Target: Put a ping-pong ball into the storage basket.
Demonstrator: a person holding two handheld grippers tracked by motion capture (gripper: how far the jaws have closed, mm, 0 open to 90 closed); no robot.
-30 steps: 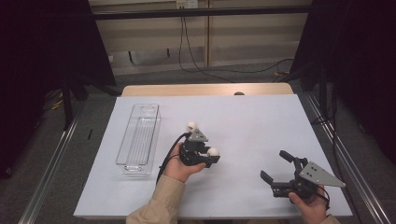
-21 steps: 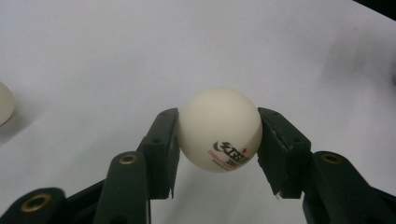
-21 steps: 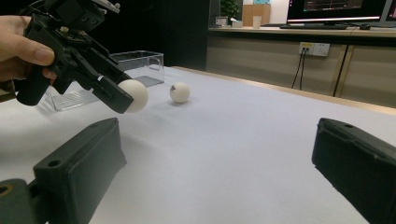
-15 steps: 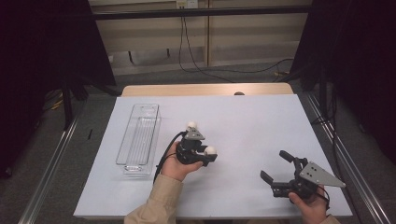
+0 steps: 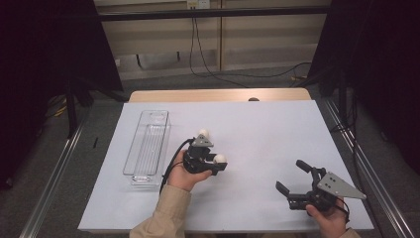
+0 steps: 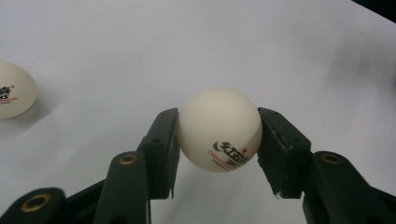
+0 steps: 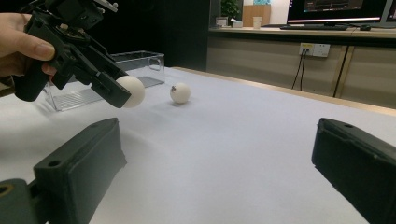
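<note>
Pinched between the jaws of the left gripper [image 5: 218, 162] in the high view was a white ball [image 5: 220, 159], held near the middle of the white table [image 5: 277, 129] by the person's left hand [image 5: 184, 174]. A second white ball [image 5: 203, 133] sat just behind that gripper, on the table and apart from it. To the left lay a clear plastic tray [image 5: 147, 148], long and narrow; nothing could be made out inside it, and both balls were outside it. Well to the right, near the table's front edge, the right gripper [image 5: 293, 178] was held by the right hand [image 5: 328, 218] with its jaws spread wide and nothing between them.

Seen from the left gripper view, the held ball [image 6: 219, 129] filled the gap between the two black pads [image 6: 164, 149], which pressed on its left and right sides; red and black print showed on its lower front. The other ball [image 6: 14, 89] rested on the table off at the left edge, well clear of the jaws.

From the right gripper view, that gripper's own jaws stood far apart at the bottom corners over bare table. Farther off, the left gripper [image 7: 122, 95] gripped its ball [image 7: 131, 91] above the table surface, with the loose ball [image 7: 180, 93] just beyond it and the clear tray [image 7: 119, 70] behind both.
</note>
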